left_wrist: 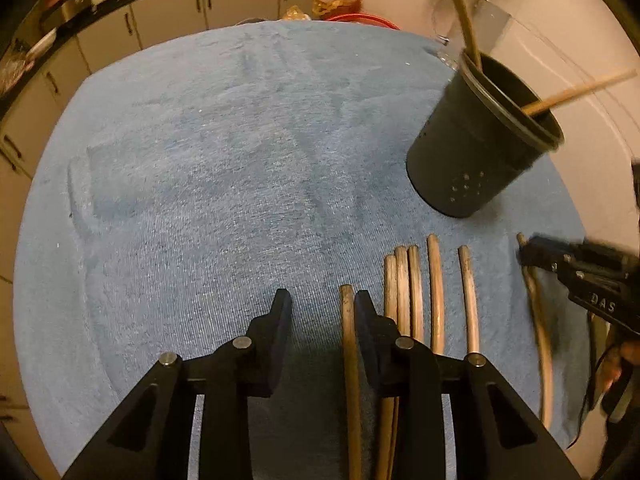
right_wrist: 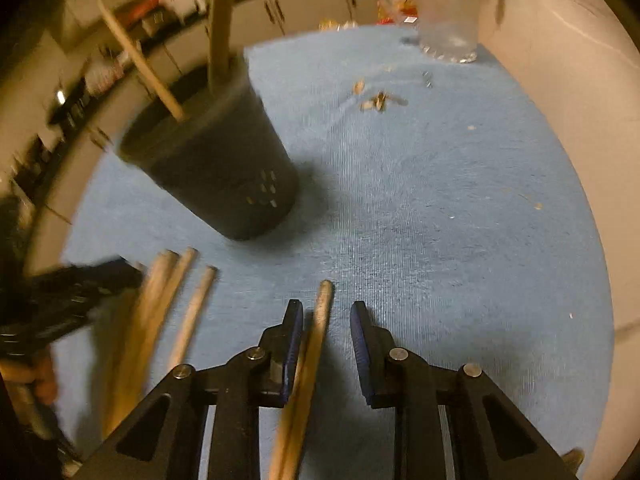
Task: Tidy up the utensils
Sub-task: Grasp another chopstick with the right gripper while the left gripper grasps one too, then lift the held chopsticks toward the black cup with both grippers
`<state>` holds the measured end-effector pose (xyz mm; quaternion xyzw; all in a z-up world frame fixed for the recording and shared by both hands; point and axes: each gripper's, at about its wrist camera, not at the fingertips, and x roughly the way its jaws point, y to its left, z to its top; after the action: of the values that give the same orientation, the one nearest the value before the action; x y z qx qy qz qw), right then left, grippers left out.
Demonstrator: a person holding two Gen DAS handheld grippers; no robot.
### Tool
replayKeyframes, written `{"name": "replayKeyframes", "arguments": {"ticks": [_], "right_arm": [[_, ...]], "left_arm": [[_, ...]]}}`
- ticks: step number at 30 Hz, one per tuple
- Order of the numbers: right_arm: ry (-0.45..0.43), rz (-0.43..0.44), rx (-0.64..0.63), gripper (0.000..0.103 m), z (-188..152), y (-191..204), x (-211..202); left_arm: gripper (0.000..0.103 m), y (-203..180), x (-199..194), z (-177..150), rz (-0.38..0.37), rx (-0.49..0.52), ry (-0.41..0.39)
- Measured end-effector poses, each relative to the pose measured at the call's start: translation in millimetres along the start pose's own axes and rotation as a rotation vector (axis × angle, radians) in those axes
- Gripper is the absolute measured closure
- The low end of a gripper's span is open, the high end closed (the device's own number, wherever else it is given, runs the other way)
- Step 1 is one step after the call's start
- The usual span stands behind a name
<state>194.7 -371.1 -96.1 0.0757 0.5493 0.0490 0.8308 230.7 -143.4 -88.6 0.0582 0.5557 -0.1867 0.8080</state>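
A black perforated utensil cup (left_wrist: 480, 140) stands on the blue towel (left_wrist: 224, 152) with two wooden handles sticking out of it; it also shows in the right wrist view (right_wrist: 224, 164). Several wooden-handled utensils (left_wrist: 412, 292) lie side by side on the towel. My left gripper (left_wrist: 322, 300) is open, low over the towel, with one wooden handle (left_wrist: 349, 340) lying between its fingers. My right gripper (right_wrist: 324, 312) is open around another wooden handle (right_wrist: 320, 320), the rightmost of the row. The right gripper also appears in the left wrist view (left_wrist: 532, 252).
A clear glass pitcher (right_wrist: 448, 12) stands at the towel's far right corner. Small crumbs and scraps (right_wrist: 378, 100) lie on the towel near it. A cream wall (right_wrist: 568, 80) borders the right side. Cabinets (left_wrist: 168, 12) and a red bowl rim (left_wrist: 360, 20) lie beyond the far edge.
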Motion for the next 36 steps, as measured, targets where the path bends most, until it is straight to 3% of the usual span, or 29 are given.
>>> {"name": "replayKeyframes", "arguments": {"ticks": [4, 6, 10, 13, 15, 26, 28, 29, 36], "right_arm": [[0.039, -0.125, -0.140, 0.083, 1.8, 24.2, 5.1], [0.071, -0.118, -0.132, 0.087, 6.5, 25.8, 6.8], [0.105, -0.071, -0.093, 0.091, 11.1, 17.5, 7.4], [0.120, -0.011, -0.018, 0.094, 13.6, 4.6, 6.6], [0.131, 0.042, 0.031, 0.094, 14.0, -4.2, 6.2], [0.191, 0.174, 0.059, 0.095, 32.3, -31.3, -1.6], [0.192, 0.184, 0.045, 0.095, 35.4, -31.7, -6.2], [0.192, 0.190, 0.041, 0.095, 35.7, -31.8, -8.6], [0.152, 0.218, 0.031, 0.095, 27.1, -28.7, -46.1]], "left_arm": [[0.069, -19.0, -2.4, -11.5, 0.069, 0.064, -0.021], [0.069, -25.2, -2.9, -15.5, 0.092, 0.084, -0.035], [0.070, -19.6, -5.7, -13.7, 0.043, 0.045, -0.009], [0.070, -16.9, -1.0, -6.0, 0.035, 0.069, 0.048], [0.064, -14.9, 3.5, 1.8, 0.027, 0.086, 0.077], [0.063, -40.8, 19.7, 44.1, 0.092, 0.019, 0.227], [0.074, -41.3, 18.7, 48.8, 0.117, 0.011, 0.230], [0.093, -39.3, 15.1, 48.7, 0.110, -0.003, 0.227], [0.096, -11.0, 0.7, 45.2, 0.041, -0.168, 0.174]]}}
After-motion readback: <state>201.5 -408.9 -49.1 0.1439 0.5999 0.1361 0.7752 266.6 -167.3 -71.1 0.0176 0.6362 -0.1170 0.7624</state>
